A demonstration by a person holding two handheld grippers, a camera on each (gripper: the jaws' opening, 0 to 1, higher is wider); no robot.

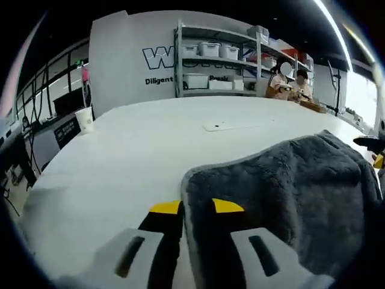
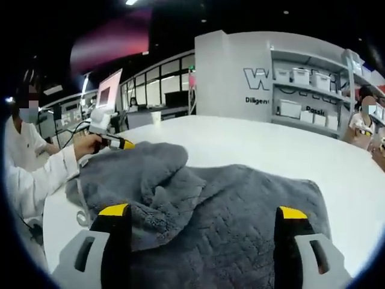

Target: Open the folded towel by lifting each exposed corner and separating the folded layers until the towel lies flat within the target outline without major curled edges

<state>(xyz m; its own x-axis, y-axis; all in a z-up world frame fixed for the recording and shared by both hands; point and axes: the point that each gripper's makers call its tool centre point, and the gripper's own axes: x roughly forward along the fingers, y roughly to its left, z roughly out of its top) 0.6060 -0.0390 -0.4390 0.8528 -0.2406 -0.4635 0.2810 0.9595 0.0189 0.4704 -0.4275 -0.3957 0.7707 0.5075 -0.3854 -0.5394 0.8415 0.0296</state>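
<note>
A grey plush towel (image 1: 289, 192) lies rumpled on the white table (image 1: 138, 150), its pale hem running between my left gripper's (image 1: 197, 208) yellow-tipped jaws, which are shut on that edge. In the right gripper view the towel (image 2: 240, 211) spreads below my right gripper (image 2: 203, 212), whose jaws stand wide open over it with nothing held. The left gripper (image 2: 117, 143) shows there at the towel's far left, held in a hand, with a fold of towel raised. The right gripper's tip (image 1: 374, 147) peeks in at the right rim of the left gripper view.
A paper cup (image 1: 84, 117) stands at the table's far left edge and a small flat item (image 1: 219, 126) lies mid-table. Shelves with white bins (image 1: 216, 66) stand behind, with seated people (image 1: 289, 84) beside them. A white sleeve (image 2: 36, 174) is at the left.
</note>
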